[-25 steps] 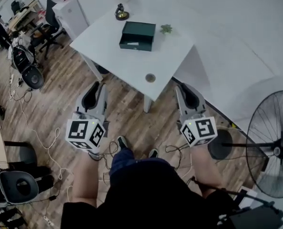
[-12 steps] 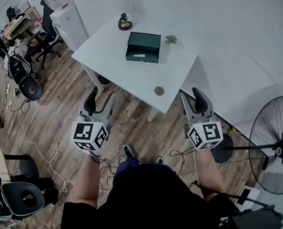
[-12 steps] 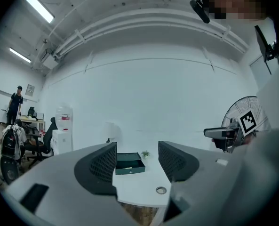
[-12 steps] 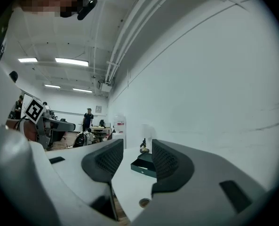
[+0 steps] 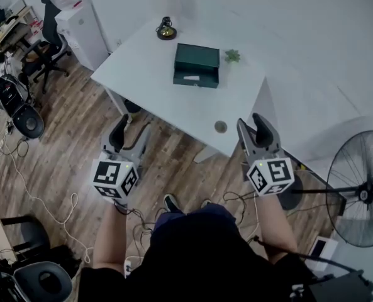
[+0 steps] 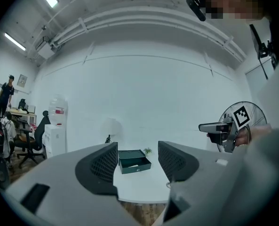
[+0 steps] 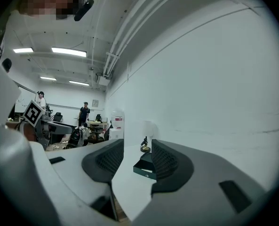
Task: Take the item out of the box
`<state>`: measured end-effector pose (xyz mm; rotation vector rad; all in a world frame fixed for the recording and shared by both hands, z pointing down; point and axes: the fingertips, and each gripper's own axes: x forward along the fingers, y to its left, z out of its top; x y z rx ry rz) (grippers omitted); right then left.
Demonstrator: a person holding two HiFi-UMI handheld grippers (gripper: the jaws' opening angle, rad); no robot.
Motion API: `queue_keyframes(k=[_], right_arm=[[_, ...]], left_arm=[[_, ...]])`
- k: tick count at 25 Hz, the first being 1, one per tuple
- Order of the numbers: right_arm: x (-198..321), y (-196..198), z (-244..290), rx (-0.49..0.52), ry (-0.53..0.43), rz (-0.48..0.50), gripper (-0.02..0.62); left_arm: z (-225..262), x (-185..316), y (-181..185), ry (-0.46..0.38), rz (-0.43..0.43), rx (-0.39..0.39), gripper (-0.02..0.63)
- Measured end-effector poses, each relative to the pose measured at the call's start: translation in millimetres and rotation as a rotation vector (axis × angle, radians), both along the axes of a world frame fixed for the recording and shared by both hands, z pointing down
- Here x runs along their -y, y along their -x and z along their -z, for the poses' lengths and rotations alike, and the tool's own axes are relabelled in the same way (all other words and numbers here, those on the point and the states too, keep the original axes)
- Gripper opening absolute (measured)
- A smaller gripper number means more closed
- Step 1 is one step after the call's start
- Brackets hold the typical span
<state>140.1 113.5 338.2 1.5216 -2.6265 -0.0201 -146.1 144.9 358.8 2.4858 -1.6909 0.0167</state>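
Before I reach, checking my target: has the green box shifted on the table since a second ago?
No. The green box keeps its place on the table: small plant beside it, figurine past its corner.

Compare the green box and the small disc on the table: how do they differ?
The box is dark green and rectangular; the disc is greyish and round. The box is far bigger and taller; the disc lies flat. The box sits farther back, the disc near the front edge. Both rest on the white table.
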Motion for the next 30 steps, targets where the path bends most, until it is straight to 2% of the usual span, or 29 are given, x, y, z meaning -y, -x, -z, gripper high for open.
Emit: queue_keyframes(k=[4,8,13,17,25,30], right_arm=[[13.3,17.3,-9.0,-0.029,0.026,0.011,0.189],[44.7,26.9,-18.5,-0.024,0.039,0.021,0.187],[96.6,32.8,-30.7,0.037,0.049,0.038,0.186],[139.4,34.3,-25.3,0.072,0.042,0.064,0.183],[210.8,-12.3,-49.0,0.123,0.084,0.056,0.178],[242.8,-37.3,-53.9,0.145,0.101,0.024,0.175]], left_arm=[[-10.0,19.8,6.4,0.012,-0.027,-0.021,0.264],[-16.9,49.7,4.0,0.029,-0.048,-0.009,0.262],[-17.0,88.7,0.2,0.053,-0.067,0.063,0.262],[-20.8,130.1,-13.9,0.103,-0.117,0.132,0.261],[-50.5,217.9,-64.1,0.205,-0.190,0.200,0.256],[-70.3,266.7,-90.1,0.256,-0.267,0.279,0.255]])
